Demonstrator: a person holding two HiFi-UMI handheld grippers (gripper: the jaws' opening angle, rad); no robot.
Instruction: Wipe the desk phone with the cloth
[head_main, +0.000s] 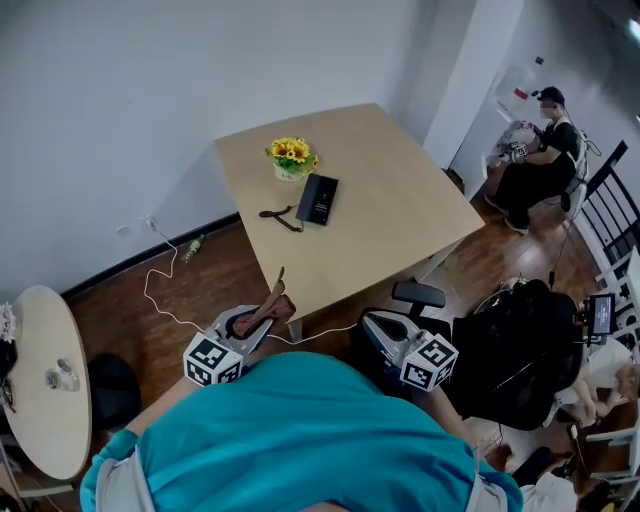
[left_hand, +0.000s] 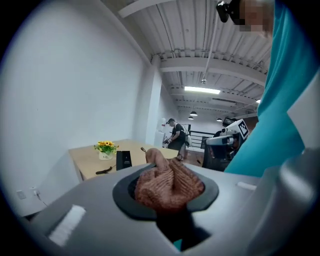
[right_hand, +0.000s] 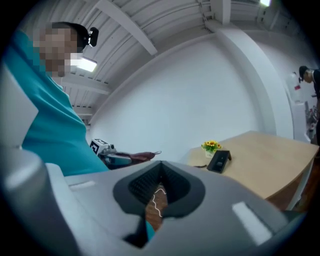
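Observation:
The black desk phone (head_main: 317, 199) lies on the light wood table (head_main: 400, 210), with a dark cord (head_main: 281, 216) to its left; it also shows in the left gripper view (left_hand: 123, 160) and the right gripper view (right_hand: 219, 161). My left gripper (head_main: 262, 318) is held short of the table's near corner, shut on a bunched brown cloth (head_main: 268, 308) that fills its jaws (left_hand: 167, 182). My right gripper (head_main: 385, 330) hangs beside it, well away from the phone. Its ribbed jaws (right_hand: 159, 192) stand together with nothing between them.
A small pot of sunflowers (head_main: 291, 156) stands just behind the phone. A white cable (head_main: 160, 290) and a bottle (head_main: 192, 246) lie on the wood floor at the left. A round side table (head_main: 45, 380) is near left, a black chair (head_main: 520, 350) near right, and a seated person (head_main: 535, 160) at the far right.

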